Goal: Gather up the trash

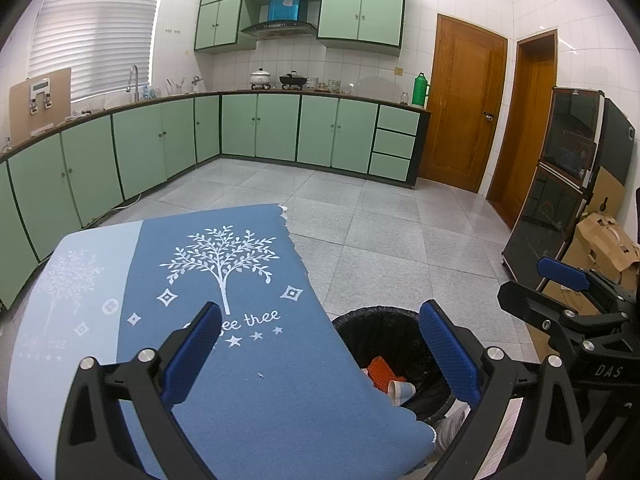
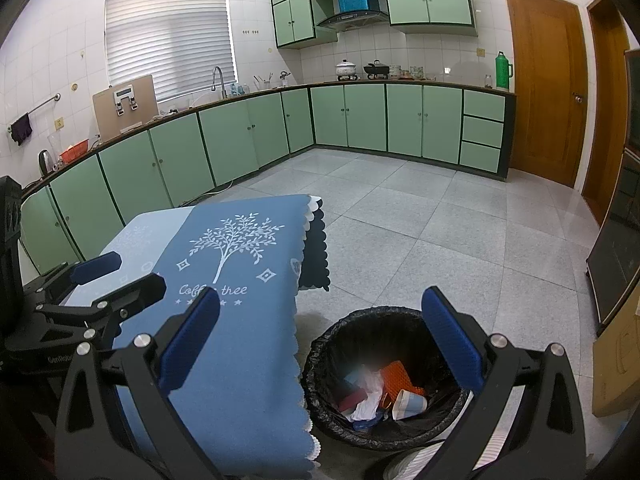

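Observation:
A black-lined trash bin point(image 2: 384, 376) stands on the floor beside the table; it holds an orange ridged piece point(image 2: 402, 378), crumpled white paper point(image 2: 370, 394), a paper cup point(image 2: 408, 404) and other scraps. It also shows in the left wrist view point(image 1: 380, 344). My right gripper point(image 2: 320, 340) is open and empty, above the bin and the table edge. My left gripper point(image 1: 320, 352) is open and empty, over the blue tablecloth point(image 1: 240, 320). The right gripper also shows at the right of the left wrist view point(image 1: 568, 296).
The table carries a blue cloth printed with a white tree point(image 2: 240, 280). Green cabinets point(image 2: 360, 120) line the walls. Wooden doors point(image 2: 548, 80) and a dark appliance point(image 1: 568, 184) with cardboard point(image 1: 608, 248) stand at the right. The floor point(image 2: 440, 232) is grey tile.

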Tool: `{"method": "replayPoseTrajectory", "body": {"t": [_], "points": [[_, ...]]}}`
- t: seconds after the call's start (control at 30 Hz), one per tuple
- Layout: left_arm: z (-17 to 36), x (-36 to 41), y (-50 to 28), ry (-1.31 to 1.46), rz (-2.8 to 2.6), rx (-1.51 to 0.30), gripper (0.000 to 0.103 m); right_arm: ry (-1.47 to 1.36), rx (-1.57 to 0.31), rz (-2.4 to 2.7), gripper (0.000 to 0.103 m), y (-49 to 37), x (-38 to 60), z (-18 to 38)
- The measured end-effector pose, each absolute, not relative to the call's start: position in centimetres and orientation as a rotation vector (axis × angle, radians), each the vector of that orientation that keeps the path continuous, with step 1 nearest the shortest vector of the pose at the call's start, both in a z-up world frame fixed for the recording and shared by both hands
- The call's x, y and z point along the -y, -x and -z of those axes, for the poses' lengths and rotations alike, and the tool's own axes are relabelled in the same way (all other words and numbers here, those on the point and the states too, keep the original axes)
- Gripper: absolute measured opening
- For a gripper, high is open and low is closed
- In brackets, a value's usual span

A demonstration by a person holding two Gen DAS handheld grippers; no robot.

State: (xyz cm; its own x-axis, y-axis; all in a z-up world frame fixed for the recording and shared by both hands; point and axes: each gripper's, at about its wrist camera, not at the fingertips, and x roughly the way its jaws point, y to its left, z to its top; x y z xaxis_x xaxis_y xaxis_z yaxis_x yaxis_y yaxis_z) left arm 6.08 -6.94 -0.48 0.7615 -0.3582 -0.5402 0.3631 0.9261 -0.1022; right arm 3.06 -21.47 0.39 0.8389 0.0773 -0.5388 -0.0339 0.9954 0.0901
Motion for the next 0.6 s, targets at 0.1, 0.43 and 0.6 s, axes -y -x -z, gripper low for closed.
{"method": "replayPoseTrajectory", "body": {"t": [0.1, 0.43, 0.6], "points": [[0.51, 6.87, -6.11, -0.010, 0.392, -0.586, 0.097, -0.076, -0.573, -0.059, 0.098, -3.02, 21.43, -0.45], [0.53, 6.76, -6.18, -0.008, 0.392, -0.588, 0.097, -0.078, -0.578, -0.060, 0.098, -3.12, 21.20, 0.03], [0.57, 6.63, -6.22, -0.007, 0.391, -0.588, 0.097, -0.079, -0.581, -0.059, 0.098, -3.15, 21.08, 0.36]]}}
